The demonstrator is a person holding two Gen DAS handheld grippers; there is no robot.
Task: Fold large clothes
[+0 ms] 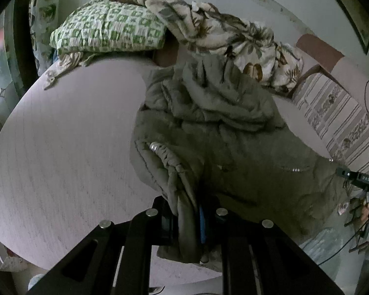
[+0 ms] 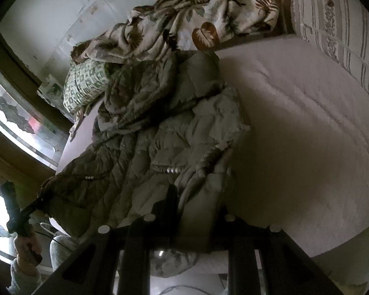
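A large olive-green quilted jacket (image 1: 221,135) lies crumpled on a bed with a pale pink sheet (image 1: 61,147). My left gripper (image 1: 188,223) is shut on a bunched edge of the jacket near the bed's front edge. My right gripper (image 2: 196,221) is shut on another edge of the same jacket (image 2: 160,135). The right gripper also shows at the right edge of the left wrist view (image 1: 361,179). The left gripper shows at the lower left of the right wrist view (image 2: 22,216), holding the jacket's corner.
A floral leaf-print blanket (image 1: 221,32) and a green-and-white patterned pillow (image 1: 110,29) lie at the back against the wall. A striped bolster (image 2: 337,29) lies at the right. A window (image 2: 9,127) is at the left.
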